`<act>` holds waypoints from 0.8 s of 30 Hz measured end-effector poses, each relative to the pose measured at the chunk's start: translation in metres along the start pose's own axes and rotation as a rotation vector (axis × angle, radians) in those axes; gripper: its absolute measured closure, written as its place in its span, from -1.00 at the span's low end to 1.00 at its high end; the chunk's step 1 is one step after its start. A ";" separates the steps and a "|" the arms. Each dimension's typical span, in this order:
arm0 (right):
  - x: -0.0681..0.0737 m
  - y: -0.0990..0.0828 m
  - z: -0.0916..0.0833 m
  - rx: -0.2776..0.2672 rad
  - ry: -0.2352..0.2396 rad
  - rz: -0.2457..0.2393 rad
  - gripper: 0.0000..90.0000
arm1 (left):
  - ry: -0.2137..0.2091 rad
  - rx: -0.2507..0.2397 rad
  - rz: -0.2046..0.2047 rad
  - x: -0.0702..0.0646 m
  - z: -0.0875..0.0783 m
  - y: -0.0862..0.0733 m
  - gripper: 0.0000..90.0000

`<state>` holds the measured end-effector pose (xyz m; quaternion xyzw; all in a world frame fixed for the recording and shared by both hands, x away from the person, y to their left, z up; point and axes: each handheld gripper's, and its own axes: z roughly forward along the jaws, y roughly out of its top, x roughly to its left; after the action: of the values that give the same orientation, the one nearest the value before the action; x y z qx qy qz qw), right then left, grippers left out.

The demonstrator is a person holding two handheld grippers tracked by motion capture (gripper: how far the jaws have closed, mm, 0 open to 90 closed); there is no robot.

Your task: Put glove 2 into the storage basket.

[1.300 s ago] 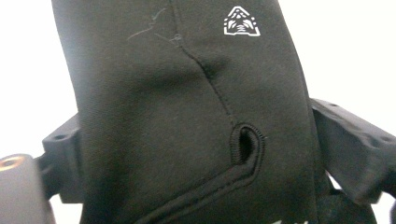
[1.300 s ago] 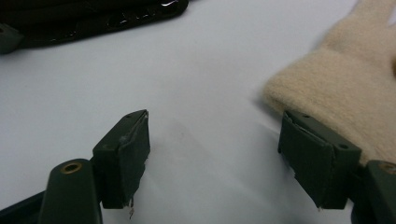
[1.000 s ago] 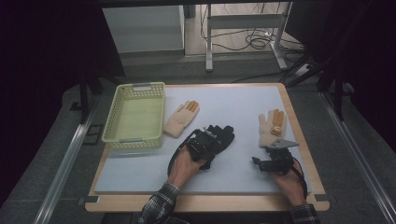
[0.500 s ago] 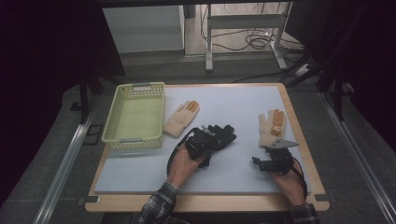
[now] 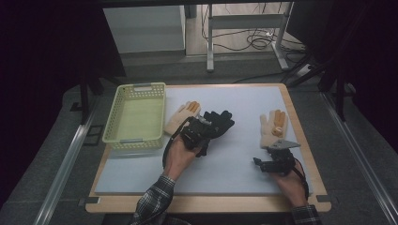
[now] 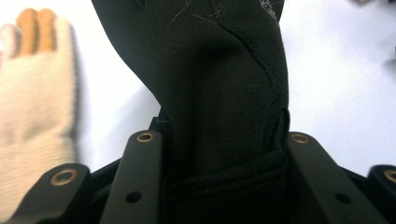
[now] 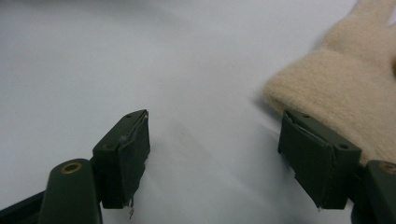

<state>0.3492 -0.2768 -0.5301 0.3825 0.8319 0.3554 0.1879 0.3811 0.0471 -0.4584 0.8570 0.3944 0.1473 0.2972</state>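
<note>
A black glove (image 5: 219, 120) lies mid-table with its cuff raised. My left gripper (image 5: 198, 133) is shut on that cuff; its jaws have just been closing on it. In the left gripper view the black glove (image 6: 219, 70) hangs away from between the two jaws of the left gripper (image 6: 219, 144). A cream glove with orange fingertips (image 5: 183, 115) lies flat just left of it, also the cream glove (image 6: 37, 116). A second cream glove (image 5: 272, 128) lies at the right. My right gripper (image 5: 270, 164) rests below it, open, and the right gripper (image 7: 215, 154) has only bare mat between its jaws; the cream glove's cuff (image 7: 345, 88) is beside the right jaw.
A pale green basket (image 5: 141, 87) stands at the table's left, with nothing in it. The white mat (image 5: 234, 168) covers a wooden table top. Table legs and cables stand on the floor beyond the far edge.
My left gripper has closed on the black glove's cuff and risen a little, lifting that end off the mat. The right gripper has stayed where it was.
</note>
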 end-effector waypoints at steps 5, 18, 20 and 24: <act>0.000 0.000 0.000 0.000 -0.001 -0.001 -0.46 | 0.018 -0.015 -0.028 0.012 -0.012 0.003 0.43; 0.000 0.000 0.000 -0.001 -0.001 -0.002 -0.46 | 0.090 -0.033 -0.116 0.059 -0.047 0.008 0.43; 0.000 0.000 0.000 -0.002 -0.002 -0.004 -0.46 | 0.096 -0.035 -0.126 0.063 -0.049 0.008 0.43; 0.000 0.000 0.000 -0.002 -0.002 -0.004 -0.46 | 0.139 -0.035 -0.177 0.086 -0.060 0.003 0.43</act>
<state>0.3492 -0.2767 -0.5303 0.3809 0.8322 0.3554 0.1898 0.4098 0.1348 -0.4082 0.8012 0.4854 0.1866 0.2960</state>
